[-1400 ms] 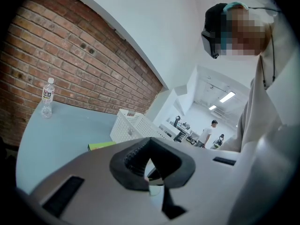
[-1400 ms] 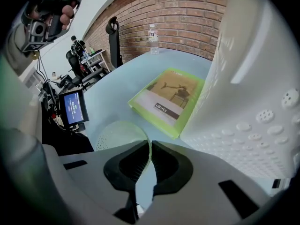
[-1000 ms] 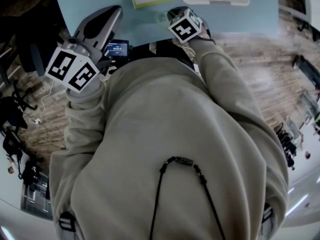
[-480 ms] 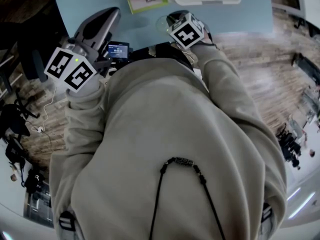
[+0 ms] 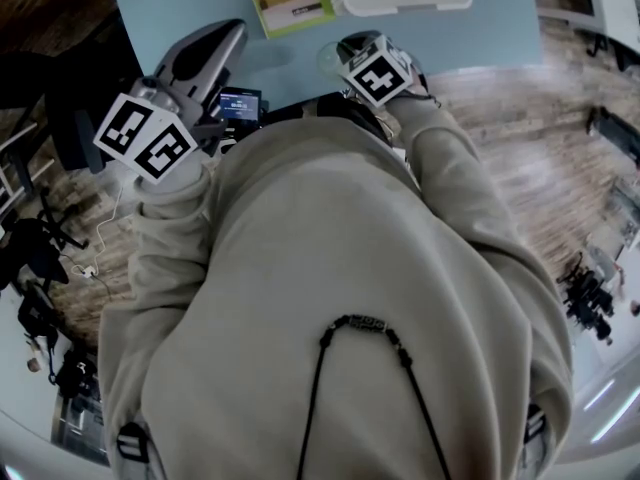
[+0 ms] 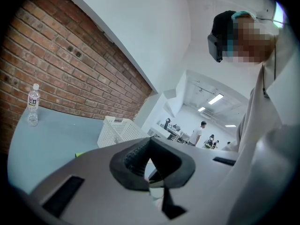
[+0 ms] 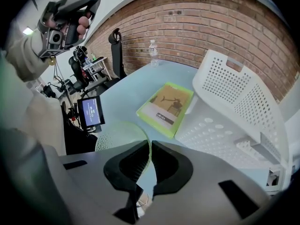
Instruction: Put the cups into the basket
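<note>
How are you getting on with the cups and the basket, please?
Right gripper jaws shut on cup rim. Left gripper shut, empty. Basket ahead, book beside it; path looks open.

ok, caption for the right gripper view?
Right gripper pinches a clear cup by its rim; book and basket ahead on the table.

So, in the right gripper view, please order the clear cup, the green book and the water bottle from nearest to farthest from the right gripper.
1. Clear cup: rim pinched by the right gripper.
2. Green book: flat on the table, ahead, beside the basket.
3. Water bottle: upright at the table's far end.
</note>
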`<state>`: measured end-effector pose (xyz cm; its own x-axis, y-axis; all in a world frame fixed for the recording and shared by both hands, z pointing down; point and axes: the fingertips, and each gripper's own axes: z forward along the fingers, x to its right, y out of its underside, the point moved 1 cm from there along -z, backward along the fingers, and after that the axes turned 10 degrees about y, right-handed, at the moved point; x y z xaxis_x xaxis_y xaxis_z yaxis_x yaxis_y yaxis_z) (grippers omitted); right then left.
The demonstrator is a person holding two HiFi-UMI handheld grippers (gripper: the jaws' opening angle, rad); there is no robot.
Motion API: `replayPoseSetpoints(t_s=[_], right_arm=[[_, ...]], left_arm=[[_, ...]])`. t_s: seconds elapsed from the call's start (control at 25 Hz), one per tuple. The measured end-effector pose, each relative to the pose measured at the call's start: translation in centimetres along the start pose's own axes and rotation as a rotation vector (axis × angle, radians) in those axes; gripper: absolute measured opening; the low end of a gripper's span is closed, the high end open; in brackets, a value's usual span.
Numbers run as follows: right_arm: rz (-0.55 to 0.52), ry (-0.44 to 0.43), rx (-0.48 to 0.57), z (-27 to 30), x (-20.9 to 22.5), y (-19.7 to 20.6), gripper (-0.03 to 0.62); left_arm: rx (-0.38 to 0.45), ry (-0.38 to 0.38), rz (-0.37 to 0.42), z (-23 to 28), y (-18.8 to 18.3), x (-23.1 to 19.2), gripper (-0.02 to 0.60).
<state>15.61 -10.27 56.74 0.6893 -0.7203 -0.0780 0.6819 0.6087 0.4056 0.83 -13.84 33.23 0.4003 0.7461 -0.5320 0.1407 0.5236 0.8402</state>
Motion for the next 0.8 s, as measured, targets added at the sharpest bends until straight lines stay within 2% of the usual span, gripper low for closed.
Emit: replayPoseSetpoints(t_s=[0.4, 0.56, 0.8], right_arm=[[-0.07, 0.012, 0.018, -3.1, 0.2, -1.4, 0.031], [-0.061, -0.002, 0.058, -5.5, 0.6, -2.6, 0.031], [-0.065, 0.035, 0.136, -9.1, 1.9, -4.0, 0.031]], left_arm=[[-0.038, 0.059, 0.041, 1.3, -0.9, 1.4, -0.003], [-0.053, 0.1, 0.055, 2.3, -1.2, 2.3, -0.003], [-0.062, 0.136, 0.081, 4.1, -2.2, 3.0, -0.003]])
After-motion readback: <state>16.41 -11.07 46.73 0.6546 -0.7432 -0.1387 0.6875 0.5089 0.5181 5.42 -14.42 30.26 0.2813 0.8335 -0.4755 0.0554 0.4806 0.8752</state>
